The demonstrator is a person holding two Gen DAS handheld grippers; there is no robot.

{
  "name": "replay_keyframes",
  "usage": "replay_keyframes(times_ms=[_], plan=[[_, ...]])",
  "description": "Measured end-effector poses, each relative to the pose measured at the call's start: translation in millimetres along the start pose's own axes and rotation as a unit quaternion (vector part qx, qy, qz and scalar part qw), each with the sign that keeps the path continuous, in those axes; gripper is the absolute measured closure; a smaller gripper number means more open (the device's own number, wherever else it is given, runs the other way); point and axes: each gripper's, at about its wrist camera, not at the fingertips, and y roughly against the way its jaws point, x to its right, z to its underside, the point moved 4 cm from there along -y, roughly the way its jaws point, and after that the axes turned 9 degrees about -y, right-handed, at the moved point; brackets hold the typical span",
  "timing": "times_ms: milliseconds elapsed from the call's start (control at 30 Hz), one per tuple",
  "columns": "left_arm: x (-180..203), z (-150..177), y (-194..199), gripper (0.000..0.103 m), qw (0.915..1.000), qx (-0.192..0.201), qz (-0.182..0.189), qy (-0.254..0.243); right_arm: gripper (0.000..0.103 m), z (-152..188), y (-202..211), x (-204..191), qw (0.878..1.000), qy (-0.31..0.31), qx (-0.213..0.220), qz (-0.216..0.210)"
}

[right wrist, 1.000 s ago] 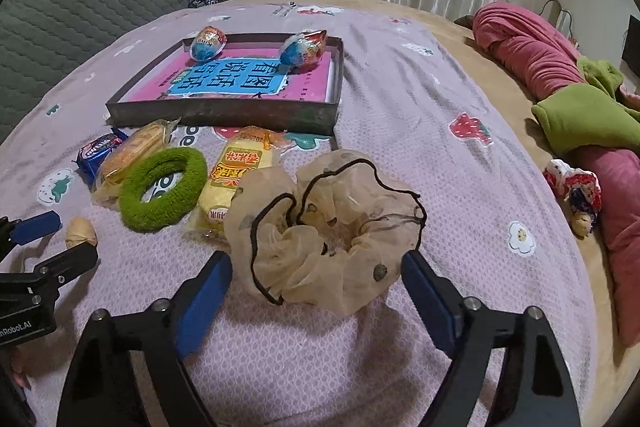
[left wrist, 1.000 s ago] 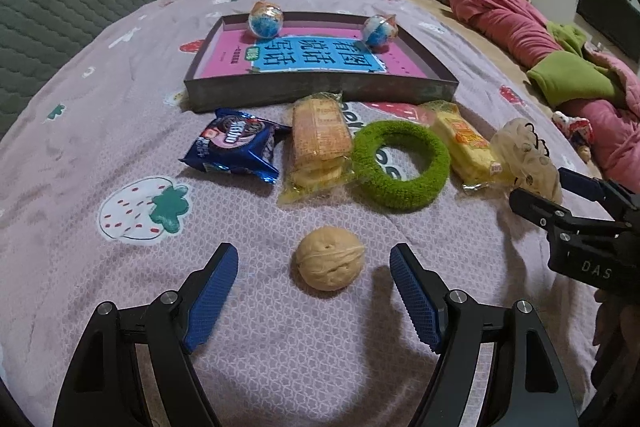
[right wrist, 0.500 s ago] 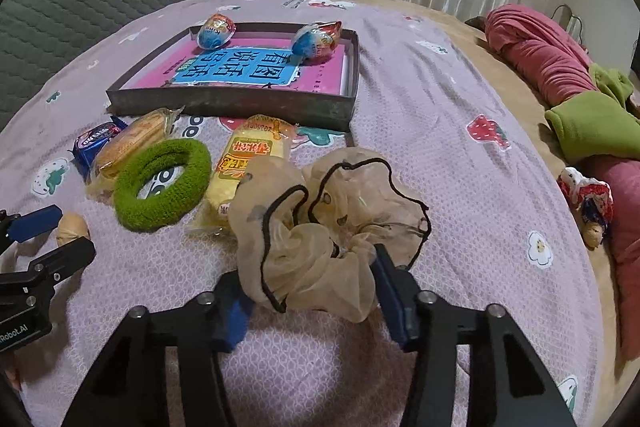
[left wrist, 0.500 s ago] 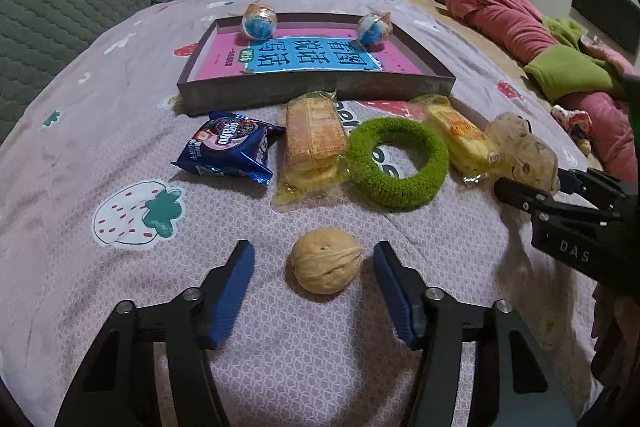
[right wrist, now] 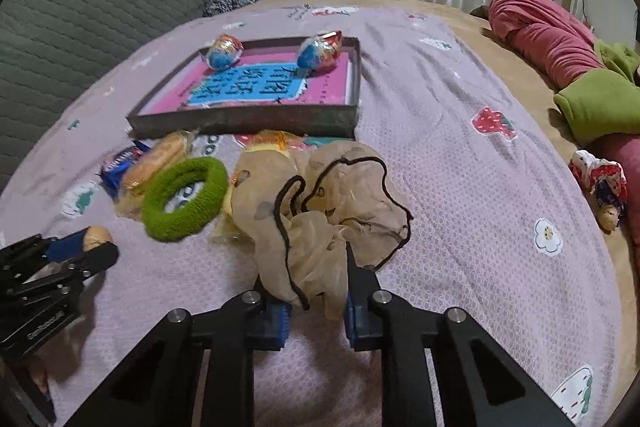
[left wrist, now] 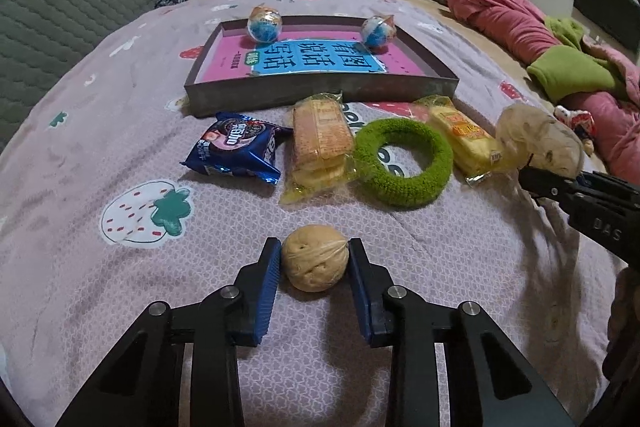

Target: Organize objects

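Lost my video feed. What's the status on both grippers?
Left gripper shut on walnut. Right gripper shut on beige scrunchie. Tray beyond snack packs; nothing blocking.

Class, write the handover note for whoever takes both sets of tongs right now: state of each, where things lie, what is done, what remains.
Left tongs: shut on the round tan walnut, still on the bedspread.
Right tongs: shut on the sheer beige scrunchie.
Done: two foil-wrapped eggs sit in the shallow grey tray.
Left: walnut, scrunchie, fuzzy green ring, blue biscuit packet, two yellow snack packs, all lying outside the tray.
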Motion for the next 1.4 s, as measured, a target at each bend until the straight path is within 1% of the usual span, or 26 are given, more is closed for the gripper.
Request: replay_keyframes(times_ms=[167,233,300,367,500,867,1133,1400], plan=[[-5.2,-1.1,4.4,0.069,0.9999,0.008,-0.001,0.008,0.084,1.6,7.3,-3.1,1.000,-0.008,0.001,-0.028],[-6.1,-1.8,7.1,0.069,0.9999,0.013,-0.005,0.008,0.085,3.7,10.8,-3.9,0.999,-0.015,0.000,-0.046],[-5.2,-2.4,9.9,0.069,0.9998,0.016,-0.004,0.007,0.085,5.0,15.8,-5.1,0.999,-0.015,0.002,-0.050],[-4.1,-2.8,12.6,0.069,0.9998,0.020,-0.006,0.004,0.085,5.8,22.6,-7.4,0.998,-0.013,0.008,-0.056],[-1.3,-5.2,21.3,0.069,0.9995,0.031,-0.008,-0.001,0.085,3.8,36.0,-8.1,0.996,-0.024,0.019,-0.080],[2.0,-9.3,40.6,0.069,0.9984,0.050,-0.025,-0.009,0.085,5.8,61.3,-30.7,0.994,0.002,0.040,-0.105],[8.3,-10.1,51.7,0.068,0.9977,0.058,-0.031,-0.016,0.085,10.3,70.4,-40.5,0.993,0.010,0.051,-0.105],[4.1,-10.9,63.1,0.068,0.9974,0.064,-0.032,-0.007,0.085,12.6,76.0,-43.0,0.995,0.012,0.062,-0.083]])
